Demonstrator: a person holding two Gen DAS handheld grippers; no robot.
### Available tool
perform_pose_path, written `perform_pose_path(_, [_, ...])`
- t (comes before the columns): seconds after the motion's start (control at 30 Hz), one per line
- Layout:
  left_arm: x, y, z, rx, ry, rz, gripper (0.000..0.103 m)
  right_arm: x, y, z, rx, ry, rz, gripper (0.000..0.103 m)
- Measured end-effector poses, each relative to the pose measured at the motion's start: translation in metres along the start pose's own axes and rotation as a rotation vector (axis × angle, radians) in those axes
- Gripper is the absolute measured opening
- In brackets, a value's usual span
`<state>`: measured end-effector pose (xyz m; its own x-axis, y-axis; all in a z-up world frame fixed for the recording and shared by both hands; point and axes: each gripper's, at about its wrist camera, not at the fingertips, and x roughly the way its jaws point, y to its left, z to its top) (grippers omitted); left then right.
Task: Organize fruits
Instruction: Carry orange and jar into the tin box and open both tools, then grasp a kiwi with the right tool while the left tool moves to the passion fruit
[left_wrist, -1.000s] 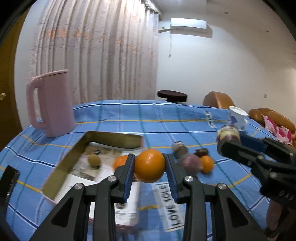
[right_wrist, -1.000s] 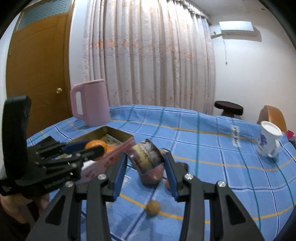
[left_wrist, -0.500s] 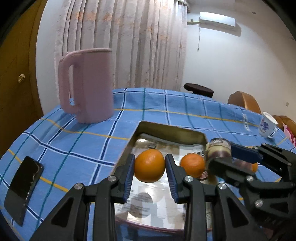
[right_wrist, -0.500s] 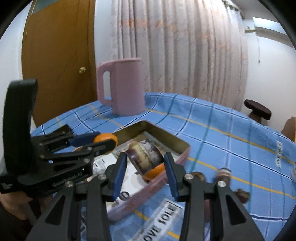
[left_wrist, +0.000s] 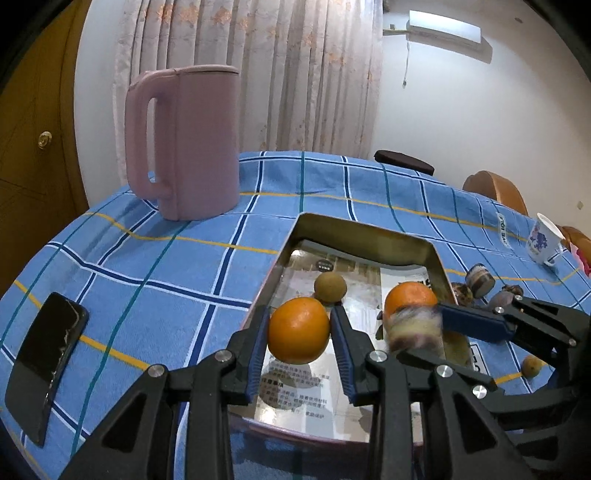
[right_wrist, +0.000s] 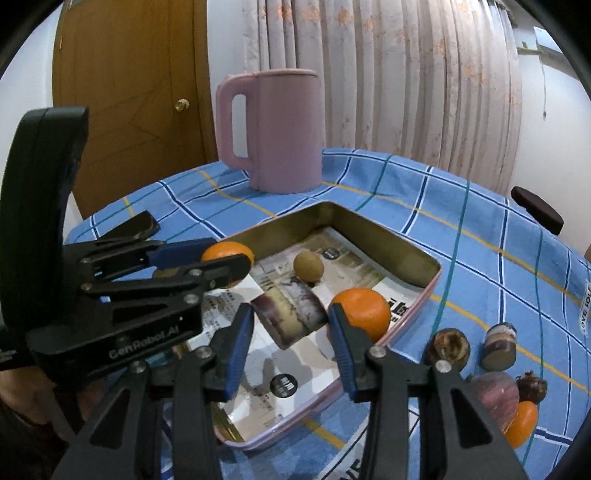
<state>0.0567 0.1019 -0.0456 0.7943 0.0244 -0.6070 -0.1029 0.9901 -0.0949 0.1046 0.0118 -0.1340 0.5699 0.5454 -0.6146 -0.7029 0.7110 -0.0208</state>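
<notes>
Two grippers over a round table draped in a blue checked cloth (left_wrist: 155, 266), both above a shallow rectangular metal tin with a pink rim and printed paper lining (right_wrist: 384, 236). Long axis of the tin running away from the left wrist camera, diagonally in the right wrist view. Behind the tin, upright on the cloth, a tall pink plastic jug with its handle to the left (left_wrist: 184, 144). Near the left table edge, flat, a black phone (left_wrist: 44, 354).

Left gripper (left_wrist: 299, 332) clamped on a large round orange (left_wrist: 298, 330), held over the near left part of the tin, blue pads pressed to both sides. Right gripper (right_wrist: 290, 326) closed on a short purple-skinned cut cylinder of fruit with a pale face (right_wrist: 290, 314), its long axis tilted, cut face turned down and to the left, held above the tin's lining; blurred in the left wrist view.

Inside the tin: a second orange (right_wrist: 362, 312) by the right wall, and farther back a small round tan fruit (right_wrist: 308, 266).

Outside the tin on the right, close together on the cloth: another purple cut cylinder standing upright (right_wrist: 498, 345), a dark round husk-like fruit (right_wrist: 447, 345), a purple bulb (right_wrist: 495, 398), a small orange piece (right_wrist: 521, 424). Far right, a white mug with blue print (left_wrist: 543, 240).
</notes>
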Motion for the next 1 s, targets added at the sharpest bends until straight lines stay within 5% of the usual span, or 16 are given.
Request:
perform_pose_path(0.07, [0.001,0.0,-0.001,0.003,0.014,-0.001,0.037,-0.005,-0.002,-0.002,0.012,-0.01,-0.006,0.06])
perform_pose_path(0.17, [-0.007,-0.005,-0.004,0.021,-0.006,0.004,0.038,-0.019,-0.005,-0.007,0.025,-0.034,-0.002,0.066])
perform_pose_path(0.27, [-0.014,-0.011,-0.004,0.007,-0.018,-0.011,0.054,-0.041,-0.015,-0.013,0.058,-0.064,-0.052,0.072])
perform_pose_path(0.63, [-0.028,-0.062,-0.01,0.081,-0.04,-0.108,0.059,-0.121,-0.081,-0.073,0.156,-0.015,-0.287,0.072])
perform_pose_path(1.0, [-0.026,-0.088,-0.014,0.137,-0.018,-0.121,0.059,-0.098,-0.083,-0.085,0.145,0.082,-0.248,0.057])
